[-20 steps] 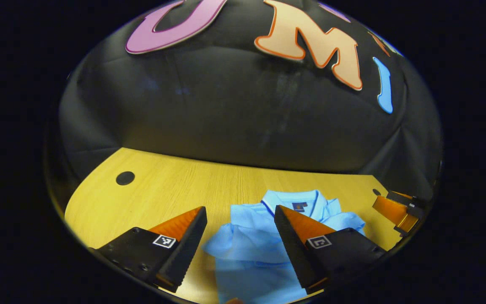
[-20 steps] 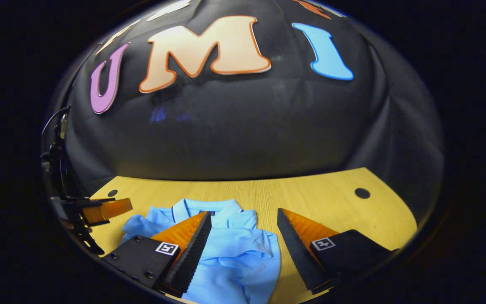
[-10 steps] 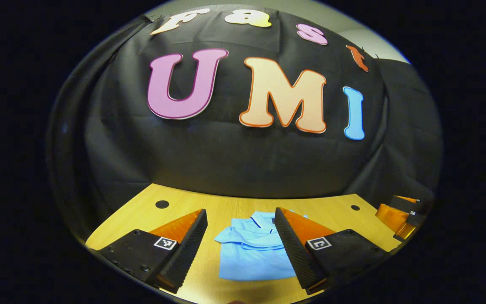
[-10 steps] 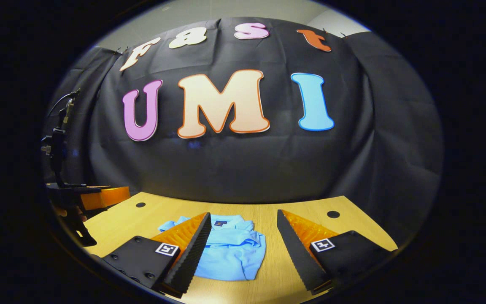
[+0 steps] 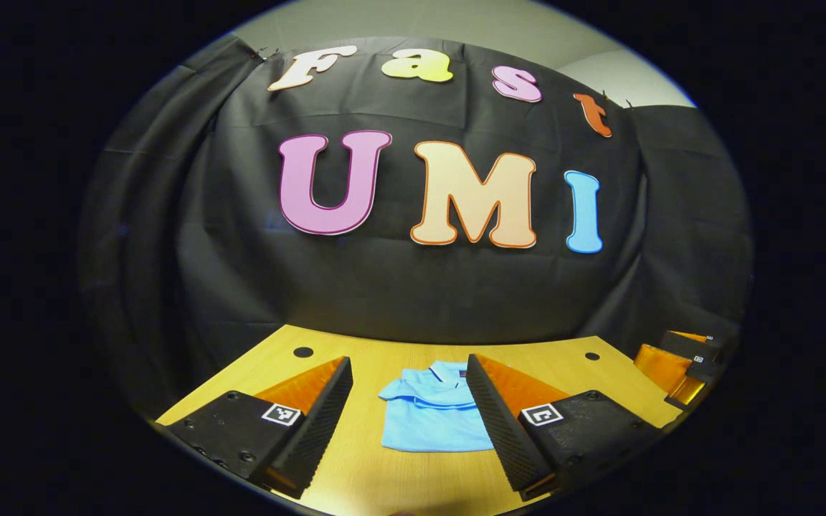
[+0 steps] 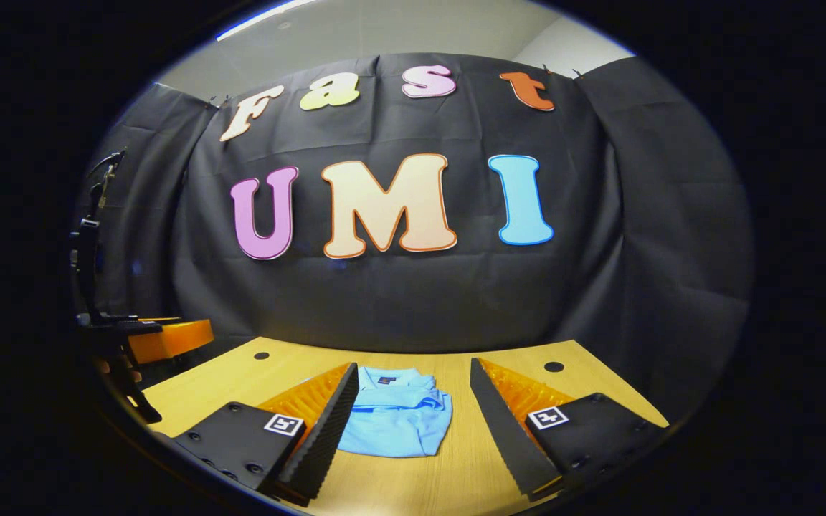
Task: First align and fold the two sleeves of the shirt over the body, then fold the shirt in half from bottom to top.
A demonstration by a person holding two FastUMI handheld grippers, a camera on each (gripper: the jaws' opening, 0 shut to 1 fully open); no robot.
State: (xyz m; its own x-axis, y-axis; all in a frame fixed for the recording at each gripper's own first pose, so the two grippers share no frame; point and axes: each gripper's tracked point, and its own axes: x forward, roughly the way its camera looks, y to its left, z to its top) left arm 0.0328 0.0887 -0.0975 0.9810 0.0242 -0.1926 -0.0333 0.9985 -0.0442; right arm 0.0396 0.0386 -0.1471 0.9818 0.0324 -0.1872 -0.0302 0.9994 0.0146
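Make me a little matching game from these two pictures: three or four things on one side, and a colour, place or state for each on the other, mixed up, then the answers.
Things:
1. shirt
2. table
3. left tool
4. round hole

Descriptions:
A. open, holding nothing
B. light blue, folded, collar toward the wall
C. dark spot near the table's far corner
D. yellowish wood

Pairs: 1-B, 2-D, 3-A, 4-C

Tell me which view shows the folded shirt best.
The left gripper view: the shirt lies between the fingers with collar and both side edges visible. In the right gripper view a finger covers the shirt's left edge.
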